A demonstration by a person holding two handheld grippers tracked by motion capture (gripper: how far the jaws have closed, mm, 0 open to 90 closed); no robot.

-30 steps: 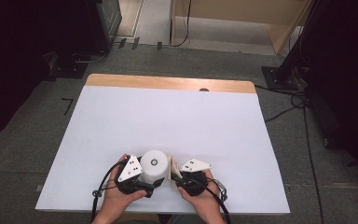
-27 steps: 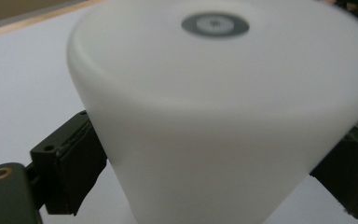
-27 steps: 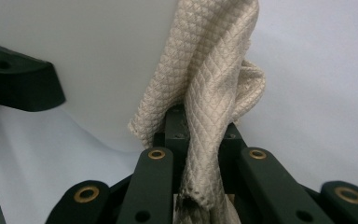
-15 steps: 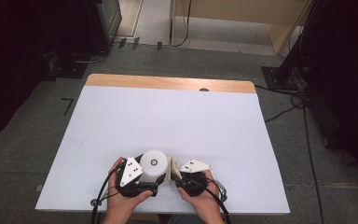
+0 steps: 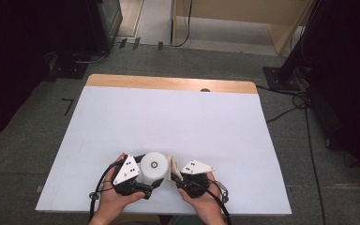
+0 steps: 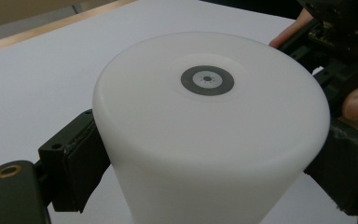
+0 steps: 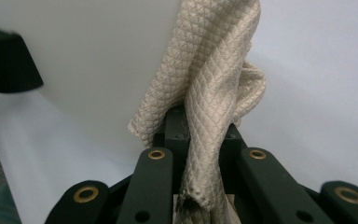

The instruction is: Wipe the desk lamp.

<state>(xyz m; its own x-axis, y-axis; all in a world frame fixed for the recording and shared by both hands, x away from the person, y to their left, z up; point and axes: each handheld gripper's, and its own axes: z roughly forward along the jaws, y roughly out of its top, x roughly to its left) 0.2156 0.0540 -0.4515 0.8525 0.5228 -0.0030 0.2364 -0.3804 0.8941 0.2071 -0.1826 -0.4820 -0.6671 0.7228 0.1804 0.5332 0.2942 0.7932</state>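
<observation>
low in the frame on the white worktop [image 5: 168, 117], the left tool [image 5: 143, 180] clamps the white cylinder [image 5: 153, 166] (upright) while the right tool [image 5: 180, 180] pinches a beige cloth [image 5: 173, 168] against its side.

Bottom of white cup [image 6: 205, 140] cut off by picture's near edge. Cloth [image 7: 214, 93] top cut off too. Cloth's pinched middle hidden between jaws.
</observation>
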